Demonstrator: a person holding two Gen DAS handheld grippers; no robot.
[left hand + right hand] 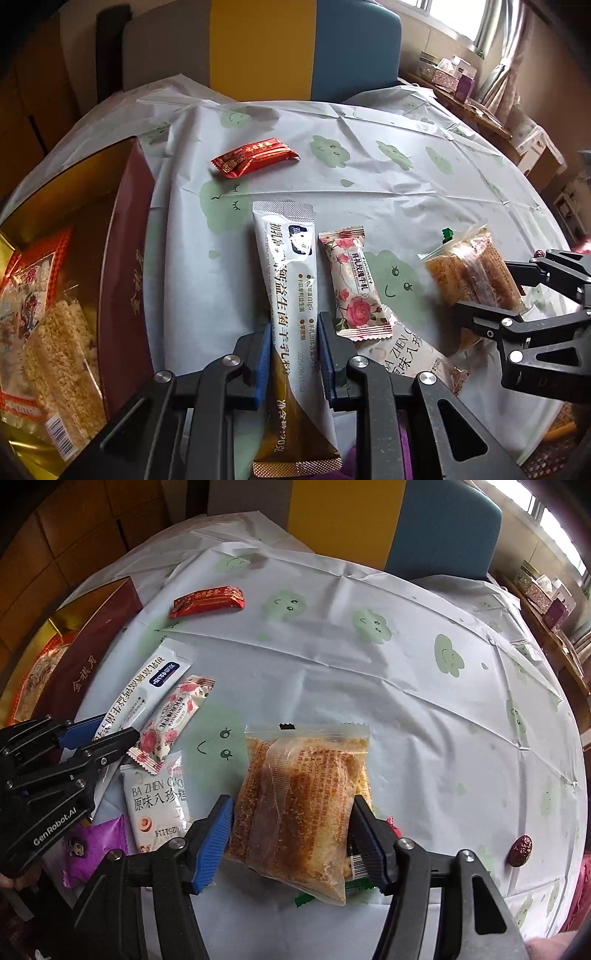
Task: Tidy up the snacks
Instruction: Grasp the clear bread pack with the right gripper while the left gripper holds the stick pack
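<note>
My left gripper (294, 323) is shut on a long white-and-gold stick sachet (286, 258), its blue pads (264, 354) pressing both sides; the sachet's gold end hangs below the fingers. In the right wrist view this gripper (118, 725) shows at the left edge. My right gripper (292, 803) points down with its jaws standing open on either side of a clear bag of orange-brown crispy snack (303, 768), which lies on the table. I see no squeeze on the bag. From the left wrist view the right gripper (484, 286) straddles that bag (469, 273).
A maroon box (125, 258) with gold lining holds packed snacks (62, 350) at the left. Loose on the cloud-print tablecloth (369, 664): a red candy bar (208, 600), a rose-print pack (173, 716), a white pack (157, 805), a purple pack (96, 845), a red date (520, 849).
</note>
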